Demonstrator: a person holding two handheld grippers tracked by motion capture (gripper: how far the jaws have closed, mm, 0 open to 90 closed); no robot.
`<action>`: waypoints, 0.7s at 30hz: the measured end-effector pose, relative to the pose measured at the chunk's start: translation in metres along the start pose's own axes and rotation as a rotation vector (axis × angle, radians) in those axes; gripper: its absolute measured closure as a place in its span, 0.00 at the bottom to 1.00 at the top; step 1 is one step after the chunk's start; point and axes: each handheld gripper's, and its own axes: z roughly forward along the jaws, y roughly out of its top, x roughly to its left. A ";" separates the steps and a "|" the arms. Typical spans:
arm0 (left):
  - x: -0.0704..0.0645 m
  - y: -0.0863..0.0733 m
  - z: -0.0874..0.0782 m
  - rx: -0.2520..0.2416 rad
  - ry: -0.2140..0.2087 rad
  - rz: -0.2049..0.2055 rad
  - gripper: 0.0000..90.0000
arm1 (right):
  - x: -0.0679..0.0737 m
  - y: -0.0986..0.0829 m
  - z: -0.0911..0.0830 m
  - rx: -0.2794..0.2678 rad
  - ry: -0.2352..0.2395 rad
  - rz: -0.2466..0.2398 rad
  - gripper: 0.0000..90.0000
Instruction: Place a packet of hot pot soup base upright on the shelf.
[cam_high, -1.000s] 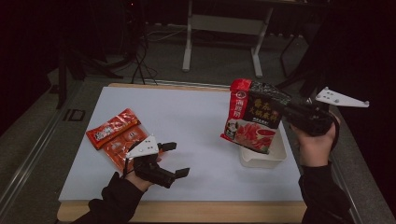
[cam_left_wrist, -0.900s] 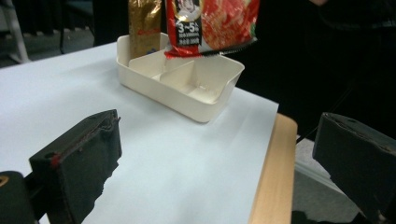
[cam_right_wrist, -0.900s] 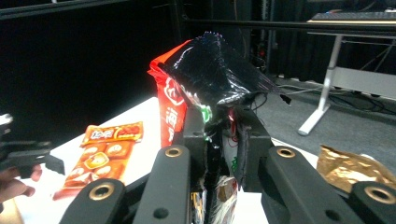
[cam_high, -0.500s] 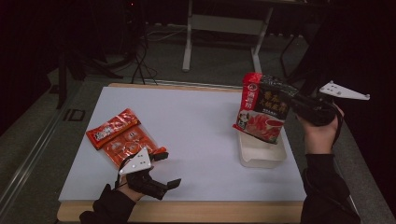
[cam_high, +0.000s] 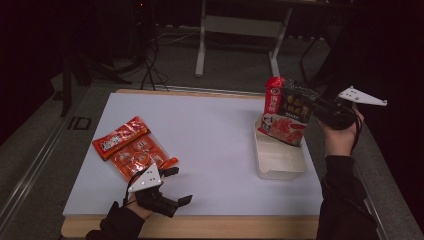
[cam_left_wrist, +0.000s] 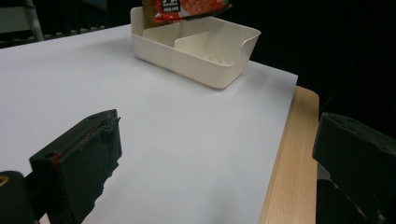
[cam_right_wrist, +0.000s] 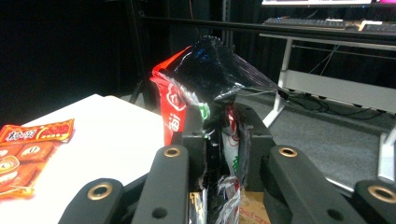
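Right gripper pinches the red-and-black glossy foil food pouch over the cream plastic divided bin.
Placing step, I judge: next, lower it into a compartment and let go. Left gripper rests spread, holding nothing, near the orange snack packet.

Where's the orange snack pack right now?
High view: the orange snack pack lies flat on the white mat's left side, just beyond the left gripper.

Bag cut off by top edge in left gripper view, lower print alone visible. Bag's lower end hidden behind closed jaws in right gripper view. Orange packet cut by left edge there. Print on both too small to read. Tray far end covered by bag in high view.
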 end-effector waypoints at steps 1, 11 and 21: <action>0.000 0.000 0.000 -0.003 0.002 -0.002 0.02 | -0.003 -0.002 0.002 0.002 0.013 0.006 0.84; 0.004 -0.002 0.002 0.001 0.022 -0.002 0.02 | -0.015 -0.021 0.022 0.035 0.014 -0.019 0.85; 0.004 -0.003 0.003 -0.003 0.013 -0.015 0.02 | -0.018 -0.036 0.036 0.047 0.086 -0.041 0.82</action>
